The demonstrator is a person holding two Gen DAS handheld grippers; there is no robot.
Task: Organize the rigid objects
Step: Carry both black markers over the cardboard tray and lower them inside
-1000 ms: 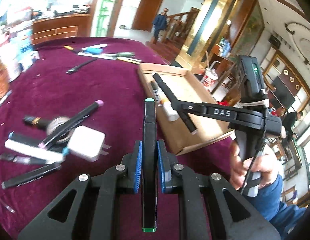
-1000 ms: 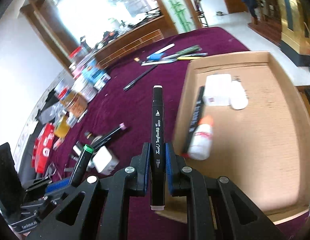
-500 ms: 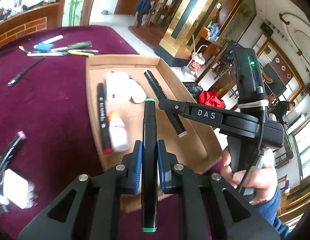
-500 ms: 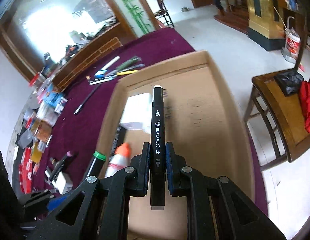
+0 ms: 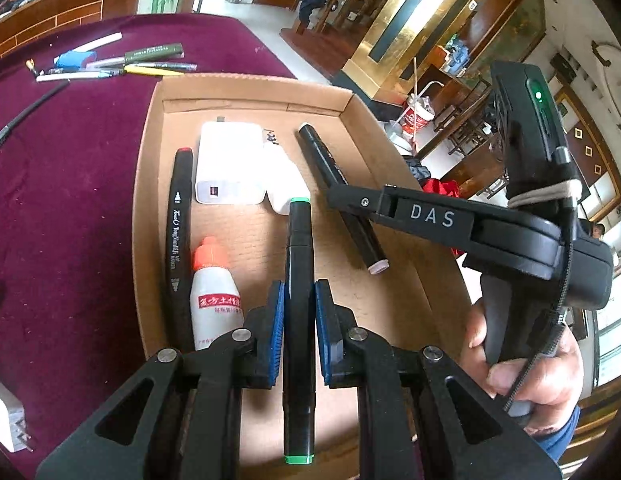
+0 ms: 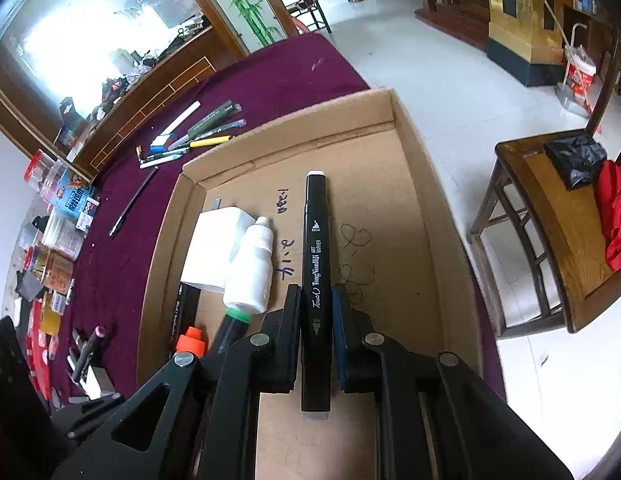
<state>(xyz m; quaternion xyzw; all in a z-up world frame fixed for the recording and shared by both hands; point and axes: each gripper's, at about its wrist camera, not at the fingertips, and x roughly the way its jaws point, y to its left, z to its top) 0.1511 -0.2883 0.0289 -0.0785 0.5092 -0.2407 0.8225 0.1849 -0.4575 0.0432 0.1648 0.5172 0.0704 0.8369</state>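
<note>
A green-capped marker (image 5: 298, 320) is clamped between the blue pads of the left gripper (image 5: 298, 300), its long axis running straight along the fingers, one green end pointing forward over the cardboard box (image 5: 246, 88) and the other green end projecting back behind the jaws. The jaws are closed narrowly on the barrel at about its middle. In the right wrist view, a black art marker (image 6: 316, 280) with pale end caps is held in the same way by the right gripper (image 6: 315, 308): the barrel lies lengthwise between the pads, the broad-tip end pointing forward and down toward the box floor, the fine-tip end sticking out rearward. Both markers are carried above the box interior and are seen apart from its floor. Seen from the left wrist, the right gripper's marker is angled across the box, its pale end nearer the camera and its dark end toward the far wall. On the box floor a black marker with a red cap (image 5: 178, 240) is laid along the left wall, with a white bottle with an orange cap (image 5: 212, 296) just beside it; a white charger block (image 5: 230, 168) and a small white bottle (image 6: 250, 272) lie next to each other farther in. The box rests on a surface covered in maroon cloth (image 5: 70, 200), where a cluster of pens (image 5: 122, 64) is left beyond the box's far edge. The right gripper's handle is gripped by a hand (image 5: 530, 360).
</note>
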